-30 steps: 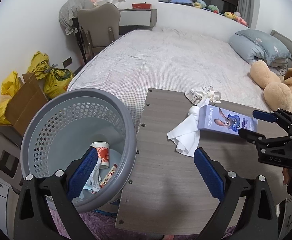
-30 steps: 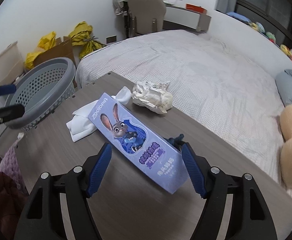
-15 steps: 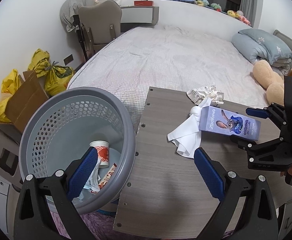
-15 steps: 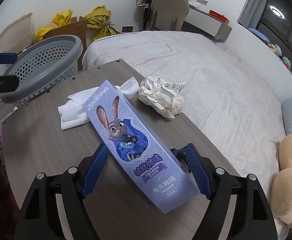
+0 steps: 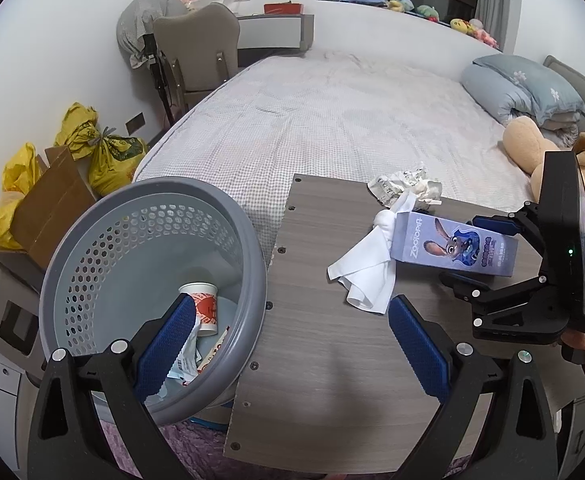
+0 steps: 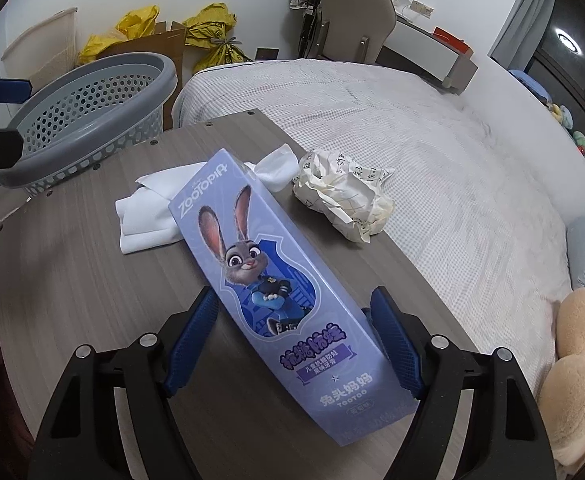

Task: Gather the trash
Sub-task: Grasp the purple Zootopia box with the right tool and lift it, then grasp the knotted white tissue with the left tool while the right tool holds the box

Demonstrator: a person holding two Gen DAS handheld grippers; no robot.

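Purple box (image 6: 280, 292) lies flat on the wood tabletop (image 6: 92, 304), long axis running diagonally in the right wrist view: far end with the logo points up-left toward the basket (image 6: 92, 108), near end sits low between the pads. Right gripper (image 6: 292, 336) straddles the box near its lower half, jaws closing with the box between them; left pad looks at the box edge, right pad seems just off it, so no firm clamp yet. Left gripper (image 5: 292, 340) hangs wide open and empty over the near table edge. Left wrist view shows inside the basket (image 5: 152, 280): a paper cup (image 5: 202, 304) and wrappers at the bottom, hidden from the right view. It also shows the box (image 5: 452, 246) side-on, lying left-right. White cloth (image 6: 152, 212) is tucked under the box's far end; crumpled paper (image 6: 344, 200) sits just right of it, near the bed (image 6: 432, 140). Plush bear (image 6: 572, 380) on the far right.
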